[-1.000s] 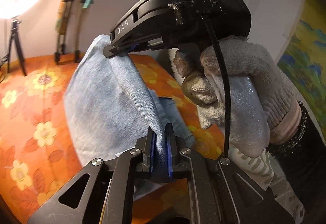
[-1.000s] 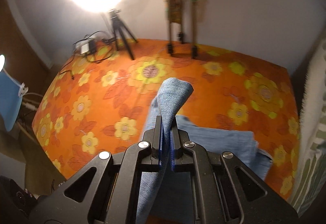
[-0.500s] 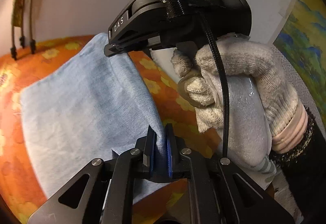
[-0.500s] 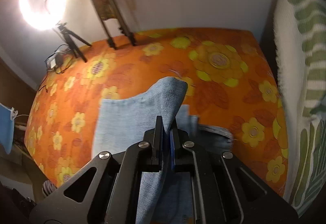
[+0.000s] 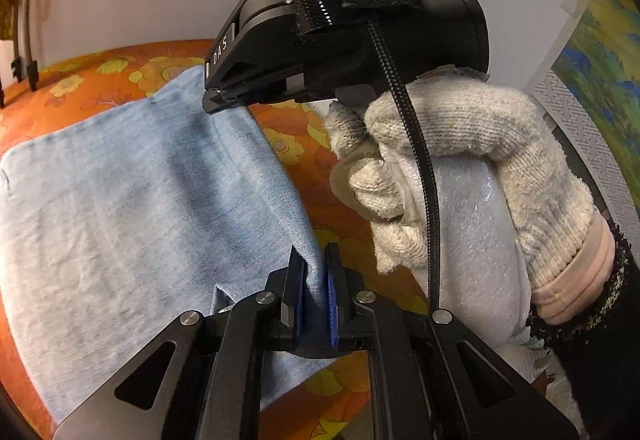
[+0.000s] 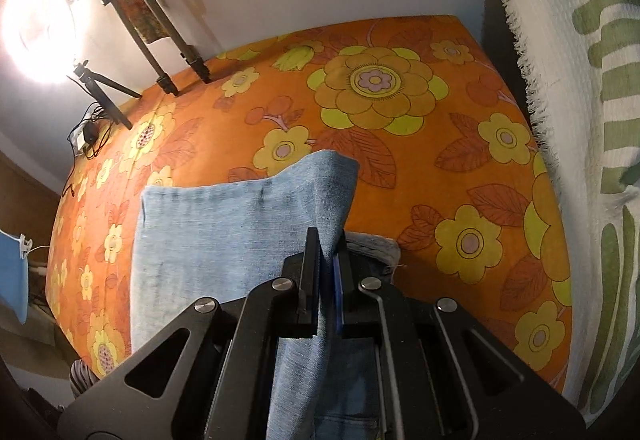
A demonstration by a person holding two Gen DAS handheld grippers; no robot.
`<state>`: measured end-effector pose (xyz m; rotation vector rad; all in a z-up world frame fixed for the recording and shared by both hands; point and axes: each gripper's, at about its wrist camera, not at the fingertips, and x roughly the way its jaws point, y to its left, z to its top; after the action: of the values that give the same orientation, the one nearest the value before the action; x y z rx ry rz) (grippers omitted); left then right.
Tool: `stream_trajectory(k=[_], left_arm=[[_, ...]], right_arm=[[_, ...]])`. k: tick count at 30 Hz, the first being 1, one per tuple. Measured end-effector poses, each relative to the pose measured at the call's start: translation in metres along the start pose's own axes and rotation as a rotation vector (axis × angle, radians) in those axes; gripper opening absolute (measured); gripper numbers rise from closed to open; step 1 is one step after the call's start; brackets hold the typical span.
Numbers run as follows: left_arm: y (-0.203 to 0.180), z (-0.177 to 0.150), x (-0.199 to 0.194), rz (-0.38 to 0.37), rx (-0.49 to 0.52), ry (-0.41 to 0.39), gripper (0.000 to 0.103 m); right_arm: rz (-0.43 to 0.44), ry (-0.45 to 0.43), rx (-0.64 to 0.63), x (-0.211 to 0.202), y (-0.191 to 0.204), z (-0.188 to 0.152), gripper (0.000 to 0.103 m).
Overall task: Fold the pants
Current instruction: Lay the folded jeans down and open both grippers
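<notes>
The pants (image 5: 132, 216) are light blue denim, laid over the orange flowered cloth (image 5: 288, 144). My left gripper (image 5: 313, 276) is shut on one edge of the pants. My right gripper (image 6: 329, 260) is shut on the same edge farther along; it also shows in the left wrist view (image 5: 224, 102), held by a gloved hand (image 5: 460, 160). In the right wrist view the folded layer of the pants (image 6: 224, 224) lies flat to the left, and a lower layer with a hem (image 6: 372, 246) shows under the gripper.
The orange flowered cloth (image 6: 400, 112) covers the surface. A ring light on a tripod (image 6: 40, 36), stand legs (image 6: 176, 68) and cables (image 6: 88, 136) stand at the far edge. A white and green blanket (image 6: 580, 120) runs along the right side.
Both grippers have carried the held edge across and down, so the lifted fold of the pants now lies nearly flat over the lower layer. Both stay shut.
</notes>
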<state>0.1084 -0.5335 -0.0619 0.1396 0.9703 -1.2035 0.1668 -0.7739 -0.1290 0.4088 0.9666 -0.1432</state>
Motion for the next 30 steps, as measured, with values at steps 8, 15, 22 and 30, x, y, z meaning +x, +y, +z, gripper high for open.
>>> stream_trajectory(k=[8,15,22,30], left_arm=[[-0.013,-0.01,0.006,-0.009,-0.037,0.012,0.008],[-0.025,-0.015,0.0,-0.082,-0.049,0.042,0.022],[-0.035,-0.028,-0.023,-0.067,-0.003,0.045,0.024],[-0.021,-0.026,-0.078,0.021,0.008,-0.006,0.025]], right_arm=[[0.005,0.026,0.001,0.015,-0.008,-0.002,0.005],[-0.059,0.0,0.005,0.009,-0.01,0.002,0.016],[-0.081,-0.051,0.041,-0.02,-0.021,0.003,0.019],[-0.052,-0.139,0.046,-0.063,-0.01,-0.016,0.028]])
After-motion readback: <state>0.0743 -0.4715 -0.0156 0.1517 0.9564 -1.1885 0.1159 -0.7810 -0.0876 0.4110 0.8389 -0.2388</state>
